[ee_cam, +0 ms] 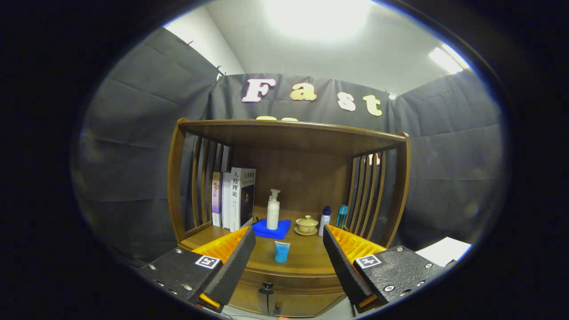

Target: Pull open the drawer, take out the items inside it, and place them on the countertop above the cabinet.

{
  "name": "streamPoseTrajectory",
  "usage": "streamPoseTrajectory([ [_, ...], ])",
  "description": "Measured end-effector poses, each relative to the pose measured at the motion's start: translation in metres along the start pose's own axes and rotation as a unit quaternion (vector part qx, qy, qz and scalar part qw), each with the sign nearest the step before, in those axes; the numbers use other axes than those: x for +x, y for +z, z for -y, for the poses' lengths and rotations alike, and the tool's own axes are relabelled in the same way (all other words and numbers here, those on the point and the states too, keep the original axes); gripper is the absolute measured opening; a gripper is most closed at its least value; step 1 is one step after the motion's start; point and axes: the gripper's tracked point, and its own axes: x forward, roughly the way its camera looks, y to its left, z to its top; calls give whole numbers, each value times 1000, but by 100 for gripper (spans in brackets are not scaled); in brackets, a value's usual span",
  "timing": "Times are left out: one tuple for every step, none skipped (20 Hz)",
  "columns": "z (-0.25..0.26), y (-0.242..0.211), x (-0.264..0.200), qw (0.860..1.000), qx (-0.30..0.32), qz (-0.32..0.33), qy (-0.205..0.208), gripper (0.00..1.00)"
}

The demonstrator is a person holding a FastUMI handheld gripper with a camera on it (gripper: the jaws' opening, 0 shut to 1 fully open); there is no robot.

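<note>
While the gripper (289, 262) hangs level before the cabinet (289, 178) with its fingers (231, 262) spread wide and empty, the shut drawer (284, 286) and its dark knob (266, 288) sit just ahead between them, below the desk (306, 260) edge where a blue cup (282, 251) stands.

Bright overhead light, a ceiling lamp (318, 15) blown out to white glare; second strip light (446, 60) glares beside it. Booth cloth stays dim and grey. Cabinet shelf (289, 133) casts shade over its back panel; bottles and books there are lit evenly, fairly sharp. Strong fisheye bending toward the rim, faint blue fringe. Open gripper (289, 262) fingers are dark, slightly soft.
</note>
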Motion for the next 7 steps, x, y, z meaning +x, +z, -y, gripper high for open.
streamPoseTrajectory([
  [0,3,-2,1000,-15,1,-4,95],
  [2,6,-5,999,-31,4,-13,95],
  [2,11,-8,999,-43,8,-22,95],
  [-3,14,-11,998,-49,13,-22,95],
  [-9,17,-11,998,-51,16,-16,95],
  [-16,17,-13,999,-49,17,-7,95],
  [-20,17,-15,999,-42,18,-2,95],
])
